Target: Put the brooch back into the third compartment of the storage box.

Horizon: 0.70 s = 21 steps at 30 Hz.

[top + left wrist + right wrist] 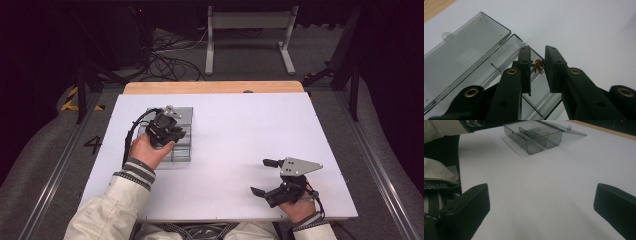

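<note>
Left gripper (537,65) over the clear box (474,57) — a small gold trinket (537,66) pinched between its jaws.
Right gripper (264,176) rests near right, jaws wide apart — holding nothing.

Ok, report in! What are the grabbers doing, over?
Left gripper pinching small shiny trinket over open clear box. Right gripper wide open, idle. Nothing blocking.

1. The left gripper (167,131) sits over a clear grey box (184,131) on the left of the white counter (240,130).
2. The right gripper (265,176) rests low near the counter's front right, jaws spread wide, pointing left.
</note>
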Tool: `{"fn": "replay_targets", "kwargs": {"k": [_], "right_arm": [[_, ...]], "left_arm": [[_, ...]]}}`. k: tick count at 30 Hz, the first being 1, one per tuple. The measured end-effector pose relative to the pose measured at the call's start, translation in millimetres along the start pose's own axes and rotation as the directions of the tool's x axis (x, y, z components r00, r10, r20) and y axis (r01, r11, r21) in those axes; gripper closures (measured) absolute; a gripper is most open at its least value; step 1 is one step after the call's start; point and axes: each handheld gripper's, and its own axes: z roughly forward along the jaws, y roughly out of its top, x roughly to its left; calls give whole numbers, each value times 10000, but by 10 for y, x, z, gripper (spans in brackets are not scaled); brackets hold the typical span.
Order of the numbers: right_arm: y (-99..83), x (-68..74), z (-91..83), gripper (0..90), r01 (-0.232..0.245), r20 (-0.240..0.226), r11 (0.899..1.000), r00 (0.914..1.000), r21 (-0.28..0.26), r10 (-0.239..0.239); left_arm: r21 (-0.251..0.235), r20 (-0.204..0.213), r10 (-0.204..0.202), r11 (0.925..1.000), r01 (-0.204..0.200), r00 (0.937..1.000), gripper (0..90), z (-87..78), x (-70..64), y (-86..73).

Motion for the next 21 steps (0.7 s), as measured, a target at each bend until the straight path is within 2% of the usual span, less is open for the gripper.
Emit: {"fn": "replay_targets", "kwargs": {"k": [6,14,21], "right_arm": [[-2,-4,-3,15,-30,-19,10000,10000,4,30],[-5,-5,-8,15,-135,-137,9999,9998,-103,134],[-6,-6,-5,15,-148,-168,9998,9998,-99,146]], "left_arm": [[180,-42,-160,9997,161,9999,759,96,66,-2],[217,231,-657,9976,652,9976,758,198,164,-38],[368,186,-857,9957,850,9961,758,281,226,-47]]}}
